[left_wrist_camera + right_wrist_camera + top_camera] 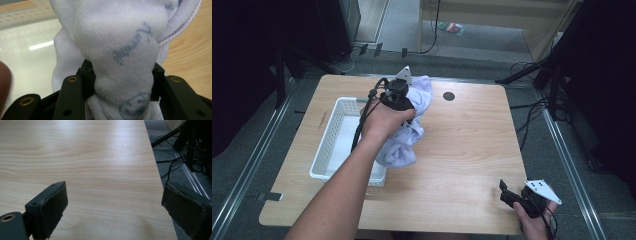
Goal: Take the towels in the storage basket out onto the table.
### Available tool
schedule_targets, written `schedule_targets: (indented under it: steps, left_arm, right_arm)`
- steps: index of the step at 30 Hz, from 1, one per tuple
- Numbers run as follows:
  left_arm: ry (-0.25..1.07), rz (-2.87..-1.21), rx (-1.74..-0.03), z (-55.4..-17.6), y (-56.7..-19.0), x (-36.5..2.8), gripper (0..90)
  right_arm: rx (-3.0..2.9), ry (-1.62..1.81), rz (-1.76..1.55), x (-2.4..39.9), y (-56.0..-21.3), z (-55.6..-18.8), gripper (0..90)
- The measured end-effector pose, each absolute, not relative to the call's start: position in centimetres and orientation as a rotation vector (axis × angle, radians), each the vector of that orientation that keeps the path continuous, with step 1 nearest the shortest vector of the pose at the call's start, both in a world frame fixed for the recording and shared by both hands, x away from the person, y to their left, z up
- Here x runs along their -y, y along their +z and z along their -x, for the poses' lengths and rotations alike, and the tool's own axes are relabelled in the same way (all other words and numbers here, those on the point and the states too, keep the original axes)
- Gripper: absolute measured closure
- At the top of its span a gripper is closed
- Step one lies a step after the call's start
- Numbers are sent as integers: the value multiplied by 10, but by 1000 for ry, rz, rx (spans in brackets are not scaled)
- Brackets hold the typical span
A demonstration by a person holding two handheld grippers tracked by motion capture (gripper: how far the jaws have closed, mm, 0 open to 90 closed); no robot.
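A pale lilac towel hangs bunched from my left gripper, held above the table just right of the white basket. In the left gripper view the jaws press on a thick twist of the towel, which bears faint blue print, and the left gripper is shut on it. My right gripper rests low at the table's front right corner in a hand. In the right gripper view its pads stand wide apart over bare wood, so the right gripper is open with nothing between them.
The perforated white basket sits at the table's left, its inside pale and glossy. A dark round hole marks the far middle of the wooden table. Cables and stand legs lie on the floor beyond the right edge.
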State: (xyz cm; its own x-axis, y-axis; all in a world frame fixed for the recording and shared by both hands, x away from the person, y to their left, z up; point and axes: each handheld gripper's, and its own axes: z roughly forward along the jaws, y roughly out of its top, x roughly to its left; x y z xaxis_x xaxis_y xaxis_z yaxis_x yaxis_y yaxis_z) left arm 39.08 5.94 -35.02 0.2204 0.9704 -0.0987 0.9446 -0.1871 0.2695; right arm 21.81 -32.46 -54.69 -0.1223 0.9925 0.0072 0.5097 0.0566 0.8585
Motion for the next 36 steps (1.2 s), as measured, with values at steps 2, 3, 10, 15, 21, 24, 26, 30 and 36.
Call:
schedule_targets:
  steps: [2,3,10,15,21,24,26,30,36]
  left_arm:
    - [132,-2227,-1796,-391,-353,-50,550]
    - [132,-2227,-1796,-391,-353,-50,549]
    - [100,-2259,-1767,-392,-365,-26,547]
    - [82,-2264,-1762,-393,-375,-12,545]
    - [10,-2291,-1744,-392,-396,5,545]
    - [-9,-2289,-1752,-393,-407,9,542]
    - [-30,-2281,-1761,-394,-417,10,538]
    - [-50,-2286,-1775,-394,-431,11,534]
    - [-80,-2299,-1781,-391,-454,13,473]
  right_arm:
    - [-1706,976,-1513,325,-547,-218,64]
    - [-1706,976,-1512,325,-547,-218,64]
    - [-1705,978,-1511,325,-547,-218,65]
    - [-1704,978,-1513,325,-547,-218,65]
    - [-1704,980,-1512,325,-547,-218,65]
    - [-1705,981,-1511,325,-547,-217,64]
    - [-1704,981,-1514,325,-547,-217,65]
    - [-1704,982,-1514,325,-547,-218,65]
    - [-1703,980,-1514,324,-547,-217,65]
